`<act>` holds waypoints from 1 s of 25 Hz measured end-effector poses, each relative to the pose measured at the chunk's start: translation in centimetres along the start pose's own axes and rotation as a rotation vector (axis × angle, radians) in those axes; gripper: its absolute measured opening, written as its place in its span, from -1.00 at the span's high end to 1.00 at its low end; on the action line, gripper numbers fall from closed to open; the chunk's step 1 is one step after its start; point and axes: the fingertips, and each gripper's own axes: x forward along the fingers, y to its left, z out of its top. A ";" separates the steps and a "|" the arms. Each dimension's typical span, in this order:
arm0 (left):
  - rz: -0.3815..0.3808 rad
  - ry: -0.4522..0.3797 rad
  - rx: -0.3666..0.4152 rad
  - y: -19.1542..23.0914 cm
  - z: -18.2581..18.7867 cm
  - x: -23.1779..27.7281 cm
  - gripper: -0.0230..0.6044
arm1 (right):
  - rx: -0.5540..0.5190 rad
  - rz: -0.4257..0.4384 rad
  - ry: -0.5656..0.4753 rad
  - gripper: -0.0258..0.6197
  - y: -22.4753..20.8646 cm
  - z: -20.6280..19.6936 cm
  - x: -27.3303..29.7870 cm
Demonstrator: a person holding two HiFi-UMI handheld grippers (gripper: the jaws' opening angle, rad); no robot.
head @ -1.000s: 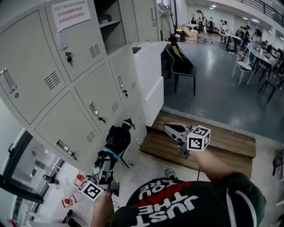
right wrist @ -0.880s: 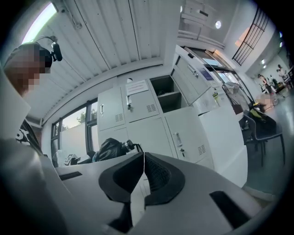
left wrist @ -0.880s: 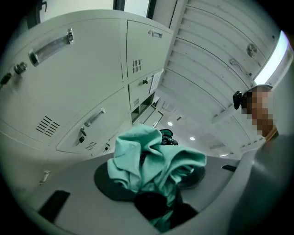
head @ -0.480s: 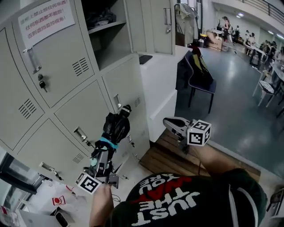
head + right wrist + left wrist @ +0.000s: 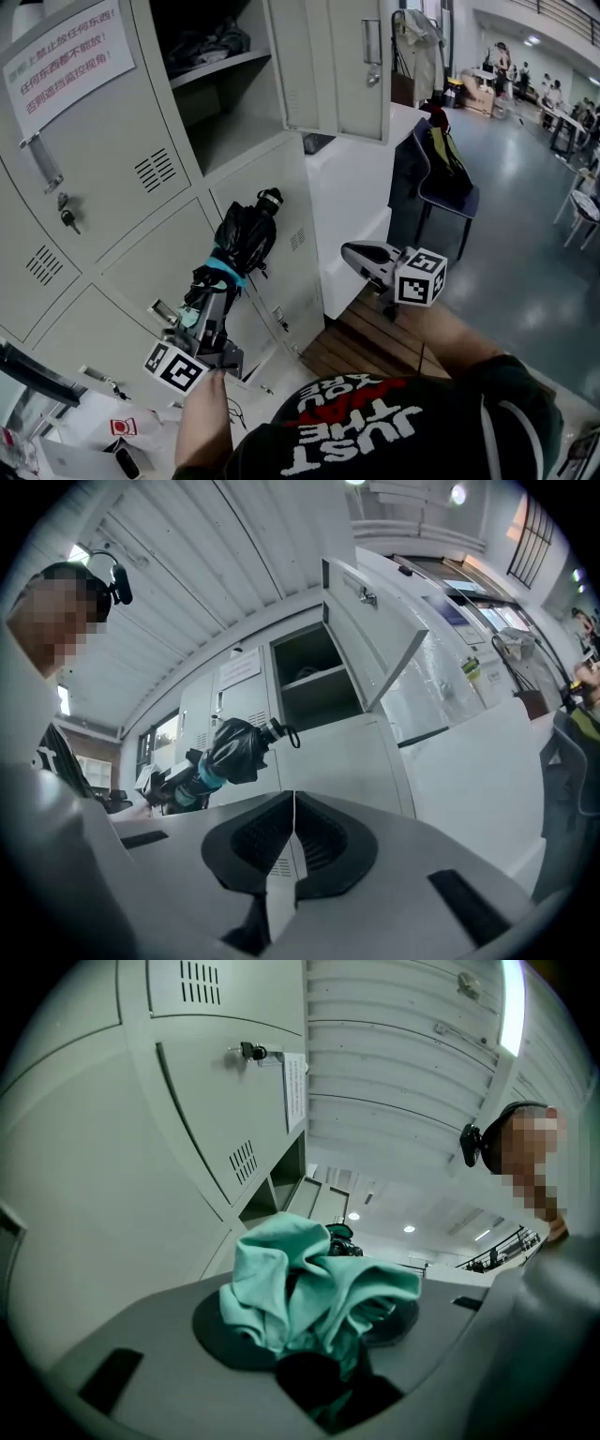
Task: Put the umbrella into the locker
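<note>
A folded black umbrella (image 5: pixel 242 239) with a teal band is held upright-tilted in front of the grey locker doors, its handle end pointing up toward the open locker compartment (image 5: pixel 225 112). My left gripper (image 5: pixel 212 298) is shut on its lower end. In the left gripper view, teal and black umbrella fabric (image 5: pixel 309 1288) bunches between the jaws. My right gripper (image 5: pixel 361 255) hovers to the right of the umbrella, shut and holding nothing. In the right gripper view its jaws (image 5: pixel 293 841) meet, with the umbrella (image 5: pixel 234 750) and the open compartment (image 5: pixel 319 682) beyond.
The compartment's door (image 5: pixel 337 66) swings out to the right. Dark things lie on its upper shelf (image 5: pixel 202 42). A white cabinet (image 5: pixel 352 187) adjoins the lockers, with a chair (image 5: pixel 445 173), a wooden pallet (image 5: pixel 375 337) and people at tables farther off.
Both grippers have moved up and toward the lockers. The umbrella has risen from the bottom row of doors to just below the open compartment.
</note>
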 end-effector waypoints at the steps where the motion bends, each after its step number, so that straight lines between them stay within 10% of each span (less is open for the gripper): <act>1: -0.005 0.002 0.009 0.1 0.4 0.8 0.26 | -0.012 0.000 -0.010 0.81 -0.1 0.8 0.6; 14: -0.128 -0.027 0.161 -1.4 8.4 7.9 0.27 | -0.281 -0.095 -0.045 0.81 2.2 13.2 6.0; 25: -0.128 -0.019 0.581 -4.9 13.8 14.1 0.28 | -0.330 -0.121 -0.032 0.81 2.1 16.3 7.7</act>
